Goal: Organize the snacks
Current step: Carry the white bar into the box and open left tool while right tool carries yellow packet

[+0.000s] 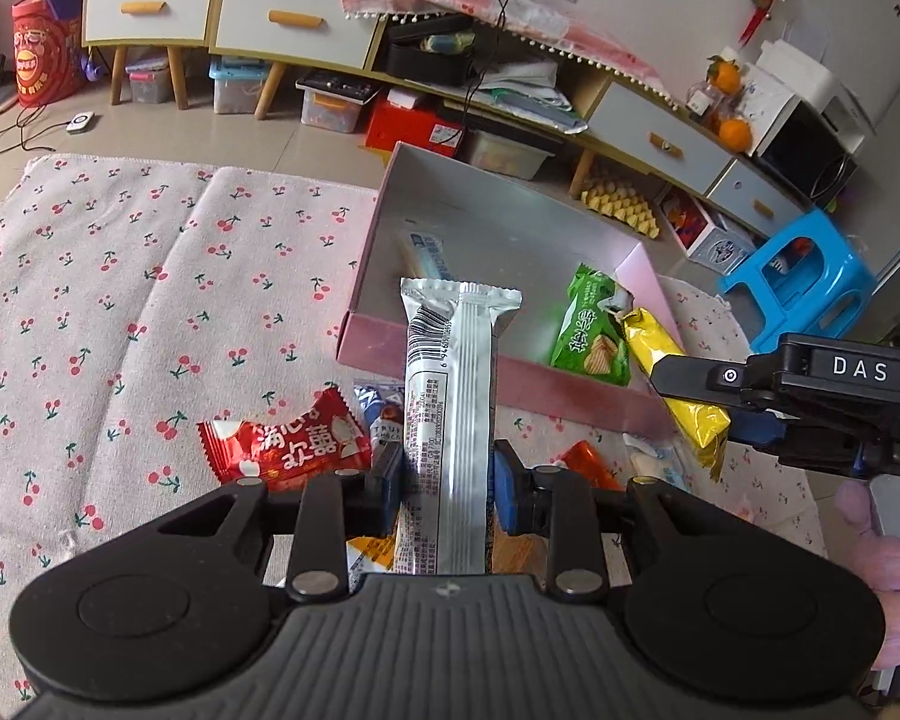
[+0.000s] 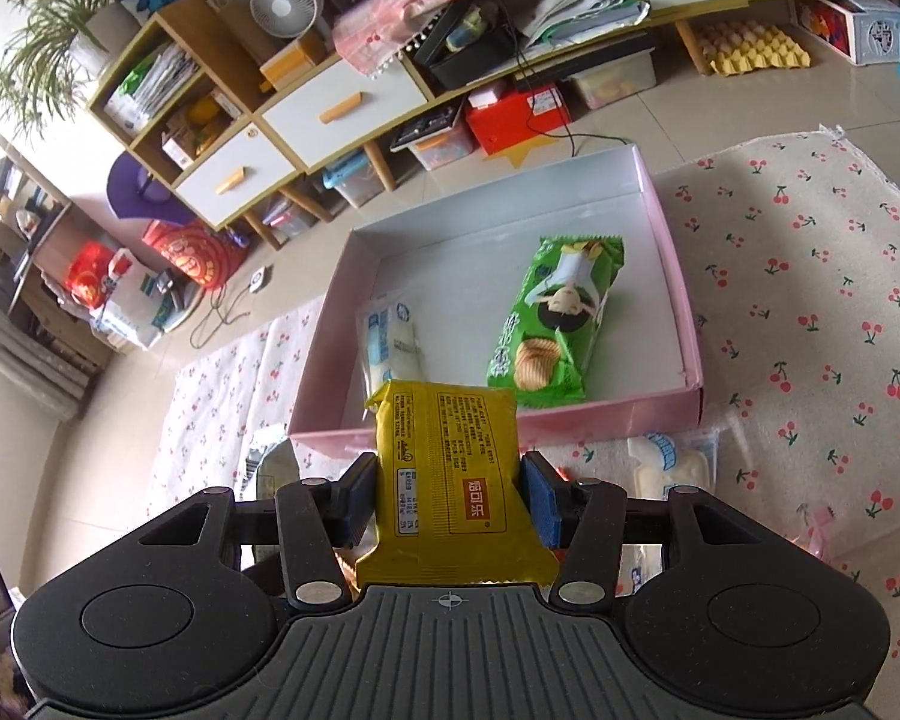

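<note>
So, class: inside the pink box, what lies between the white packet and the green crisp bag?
Nothing: bare box floor between white packet and green crisp bag, right wrist view.

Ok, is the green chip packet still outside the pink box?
No, the green chip packet lies flat on the floor of the pink box, beside a white packet.

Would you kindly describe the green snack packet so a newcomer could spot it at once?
Find the pink box on the cherry-print cloth. Inside it lie two packets; the green snack packet is nearer the right wall. It alone is bright green, showing crisps and a cartoon figure, whereas its neighbour, the white packet, is pale.
</note>
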The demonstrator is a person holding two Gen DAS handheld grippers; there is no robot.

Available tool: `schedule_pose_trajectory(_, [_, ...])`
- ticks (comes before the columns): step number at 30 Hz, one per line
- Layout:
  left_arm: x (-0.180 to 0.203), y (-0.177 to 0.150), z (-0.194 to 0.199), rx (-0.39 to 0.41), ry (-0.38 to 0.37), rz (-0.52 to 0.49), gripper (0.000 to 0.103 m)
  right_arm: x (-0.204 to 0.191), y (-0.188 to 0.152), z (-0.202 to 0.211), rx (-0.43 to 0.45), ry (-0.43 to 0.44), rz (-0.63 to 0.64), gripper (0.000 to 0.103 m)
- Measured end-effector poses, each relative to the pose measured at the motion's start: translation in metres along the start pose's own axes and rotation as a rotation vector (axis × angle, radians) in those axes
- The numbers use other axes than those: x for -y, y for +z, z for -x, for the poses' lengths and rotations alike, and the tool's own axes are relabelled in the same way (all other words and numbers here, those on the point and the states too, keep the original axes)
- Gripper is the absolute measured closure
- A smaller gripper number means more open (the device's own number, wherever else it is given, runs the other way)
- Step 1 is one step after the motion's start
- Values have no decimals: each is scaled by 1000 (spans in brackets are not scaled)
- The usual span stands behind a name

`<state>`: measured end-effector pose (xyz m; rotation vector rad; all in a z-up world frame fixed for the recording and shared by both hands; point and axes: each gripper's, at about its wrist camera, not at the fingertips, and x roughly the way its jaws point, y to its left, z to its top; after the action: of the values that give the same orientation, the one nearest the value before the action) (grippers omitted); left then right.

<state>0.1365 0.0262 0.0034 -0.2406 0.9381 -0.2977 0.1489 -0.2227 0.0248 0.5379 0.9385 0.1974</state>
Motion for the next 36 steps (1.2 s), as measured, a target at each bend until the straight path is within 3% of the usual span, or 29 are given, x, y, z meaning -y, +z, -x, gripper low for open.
schedule_pose_trajectory(17, [35,58,-65,21,-27,-2,75,88,44,-4,123,62,-264,53])
schedule_pose_trajectory(29, [26,64,-101,23,17,9,74,100,51,-16,136,48,-283,53])
schedule_pose_trajectory(31, [23,63,-101,35,31,22,69,98,51,-18,137,49,-274,53])
schedule_pose_trajectory(34, [19,61,-94,37,6,42,49,96,48,-21,134,50,-261,53])
schedule_pose_trajectory(36, [20,58,-85,45,-3,33,47,95,48,-22,132,40,-254,53])
